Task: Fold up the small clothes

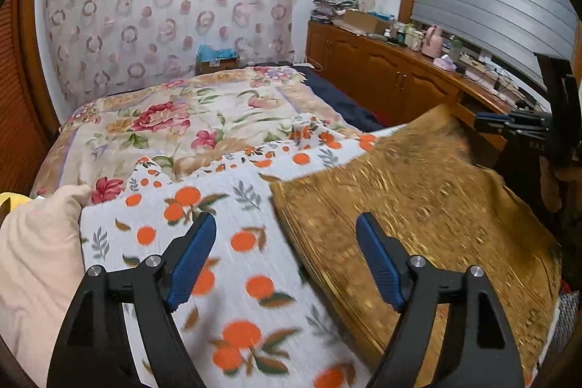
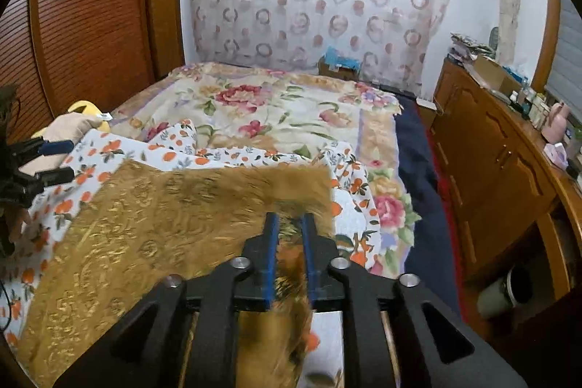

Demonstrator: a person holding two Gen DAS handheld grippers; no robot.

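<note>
We are over the bed (image 1: 152,119) now, and the golden cloth (image 1: 418,206) lies spread on the orange-print sheet (image 1: 232,235), its long side running left to right across the near end of the bed. Our left tool (image 1: 287,235) stands wide apart with nothing between its blue pads (image 1: 192,253); only the sheet shows in the gap, and the cloth's left edge sits just to the right of it. Our right tool (image 2: 290,224) is narrowly parted, and a fold of the cloth's right corner runs between its pads (we cannot tell whether they press on the fabric or merely flank it). So the cloth lies right of the left tool and left of the right one, stretched between the two. We judge the right tool far nearer to a hold; the left must shift right to meet the edge. The next fold turns on that: both ends caught, then carried across the short way, near edge toward far.
</note>
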